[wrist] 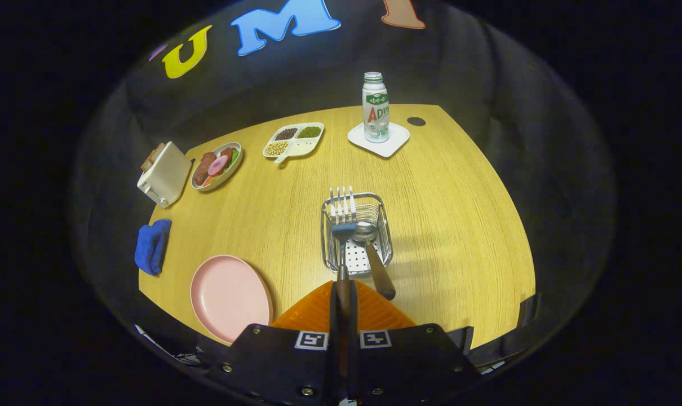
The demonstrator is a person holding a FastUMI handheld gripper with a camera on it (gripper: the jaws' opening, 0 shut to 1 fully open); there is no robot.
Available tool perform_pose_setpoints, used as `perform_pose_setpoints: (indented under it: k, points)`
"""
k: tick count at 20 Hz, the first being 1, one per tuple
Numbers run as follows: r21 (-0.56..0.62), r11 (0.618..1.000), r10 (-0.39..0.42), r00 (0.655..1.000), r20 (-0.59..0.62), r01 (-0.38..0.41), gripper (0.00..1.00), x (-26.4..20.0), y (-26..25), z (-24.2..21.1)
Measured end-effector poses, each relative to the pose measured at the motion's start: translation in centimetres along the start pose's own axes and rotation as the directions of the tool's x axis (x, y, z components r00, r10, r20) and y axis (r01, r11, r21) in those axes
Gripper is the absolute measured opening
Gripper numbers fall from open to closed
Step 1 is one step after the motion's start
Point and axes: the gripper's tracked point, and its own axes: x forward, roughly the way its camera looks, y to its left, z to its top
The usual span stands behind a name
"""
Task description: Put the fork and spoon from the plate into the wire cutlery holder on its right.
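Gripping fork (344, 225), claw (344, 299) over wooden table (459, 197).

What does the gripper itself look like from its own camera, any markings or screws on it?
The gripper has a dark, flat-faced body with angled sides. Two square black-and-white fiducial markers sit side by side on it, one behind each finger. Small round screws dot the body's corners and lower edge. The two fingers are wedge-shaped, with fine ribbed ridges across their upper surfaces.

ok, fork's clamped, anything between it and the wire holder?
Nothing visible in the way. The gripper is shut on the fork, whose tines hang over the wire cutlery holder. The spoon already leans inside, beside the fork. The pink plate is bare.
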Motion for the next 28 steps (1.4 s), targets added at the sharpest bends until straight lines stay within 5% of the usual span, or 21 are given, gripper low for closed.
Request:
perform_pose_setpoints:
  k: [10, 24, 28]
  points:
    - [0.039, 0.999, 0.013, 0.996, -0.087, -0.01, 0.09, 1.1, -0.4, -0.9]
    - [0.046, 0.999, -0.007, 1.0, 0.029, 0.006, 0.17, -0.9, -0.6, 2.1]
    - [0.012, 1.0, -0.021, 0.993, 0.113, 0.02, 0.3, -2.0, -0.8, 3.6]
